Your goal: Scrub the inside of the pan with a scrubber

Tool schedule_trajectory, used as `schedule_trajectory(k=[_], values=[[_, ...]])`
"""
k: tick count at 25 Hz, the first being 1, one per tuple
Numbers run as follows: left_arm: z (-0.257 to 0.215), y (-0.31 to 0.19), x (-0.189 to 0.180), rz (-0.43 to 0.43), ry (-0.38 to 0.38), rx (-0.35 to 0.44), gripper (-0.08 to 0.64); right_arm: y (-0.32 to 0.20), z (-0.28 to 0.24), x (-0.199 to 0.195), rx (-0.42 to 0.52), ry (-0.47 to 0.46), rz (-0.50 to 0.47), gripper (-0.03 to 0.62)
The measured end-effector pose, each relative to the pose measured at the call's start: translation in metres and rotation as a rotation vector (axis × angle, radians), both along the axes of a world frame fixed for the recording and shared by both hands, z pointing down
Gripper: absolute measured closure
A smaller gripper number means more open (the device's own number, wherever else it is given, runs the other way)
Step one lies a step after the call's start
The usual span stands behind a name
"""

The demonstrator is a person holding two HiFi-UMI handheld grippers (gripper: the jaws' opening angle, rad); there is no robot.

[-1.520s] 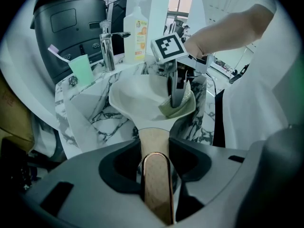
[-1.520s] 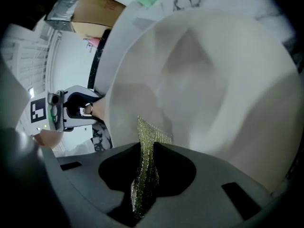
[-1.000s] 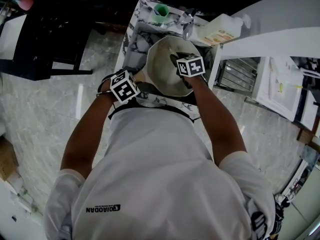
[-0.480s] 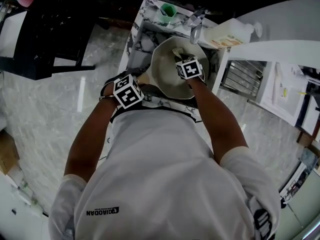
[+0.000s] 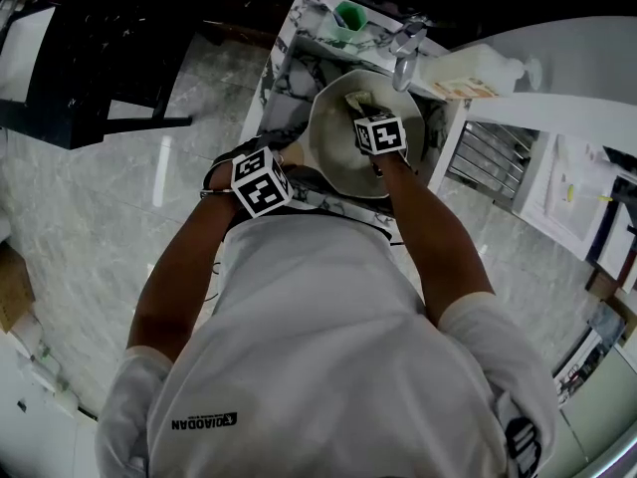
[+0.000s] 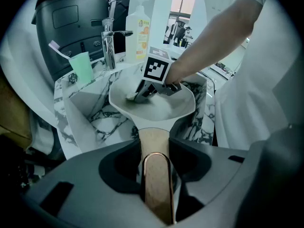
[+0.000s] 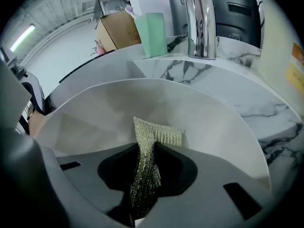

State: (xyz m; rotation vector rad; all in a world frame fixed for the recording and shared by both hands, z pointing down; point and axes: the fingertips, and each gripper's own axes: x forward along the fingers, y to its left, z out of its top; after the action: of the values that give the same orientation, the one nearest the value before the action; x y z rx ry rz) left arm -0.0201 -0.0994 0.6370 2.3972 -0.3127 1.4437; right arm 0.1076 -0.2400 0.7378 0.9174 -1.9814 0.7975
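Marble-veined sink surface point(image 5: 284, 78) beneath a chrome tap point(image 5: 403, 53). Head view: pale pan point(image 5: 333, 162) sits in the sink, left gripper point(image 5: 287, 163) at its near-left handle, right gripper point(image 5: 366, 116) inside the bowl. Left gripper view: fingers clamped on the wooden handle point(image 6: 156, 175), pan roughly level. Right gripper view: fingers pinched together on the green mesh scrubber point(image 7: 145, 170), its free end touching the pan's inner wall. Judgement: scrubber soft, light and floppy, best gripped short; pan stiff, probably slick when wet, handle the sound hold. Against one second ago, right gripper sits nearer the pan's middle, formerly toward its right side
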Motion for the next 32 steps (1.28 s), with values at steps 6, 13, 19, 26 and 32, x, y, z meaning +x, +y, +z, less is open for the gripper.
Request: schedule_trajectory(k=[6, 13, 19, 26, 32], values=[[0.000, 0.000, -0.001, -0.005, 0.002, -0.008, 0.367, 0.001, -0.004, -0.013, 0.001, -0.020, -0.016, 0.488], [0.001, 0.000, 0.000, -0.004, 0.002, -0.010, 0.367, 0.012, -0.008, -0.027, -0.021, -0.056, -0.048, 0.485], [0.000, 0.000, 0.000, -0.001, 0.001, -0.004, 0.367, 0.030, -0.014, -0.047, -0.057, -0.111, -0.113, 0.483], [0.000, 0.001, 0.000, 0.002, -0.001, 0.009, 0.367, 0.046, -0.018, -0.055, -0.124, -0.178, -0.110, 0.483], [0.000, 0.001, 0.000, 0.003, -0.002, 0.014, 0.367, 0.063, -0.025, -0.066, -0.196, -0.266, -0.126, 0.483]])
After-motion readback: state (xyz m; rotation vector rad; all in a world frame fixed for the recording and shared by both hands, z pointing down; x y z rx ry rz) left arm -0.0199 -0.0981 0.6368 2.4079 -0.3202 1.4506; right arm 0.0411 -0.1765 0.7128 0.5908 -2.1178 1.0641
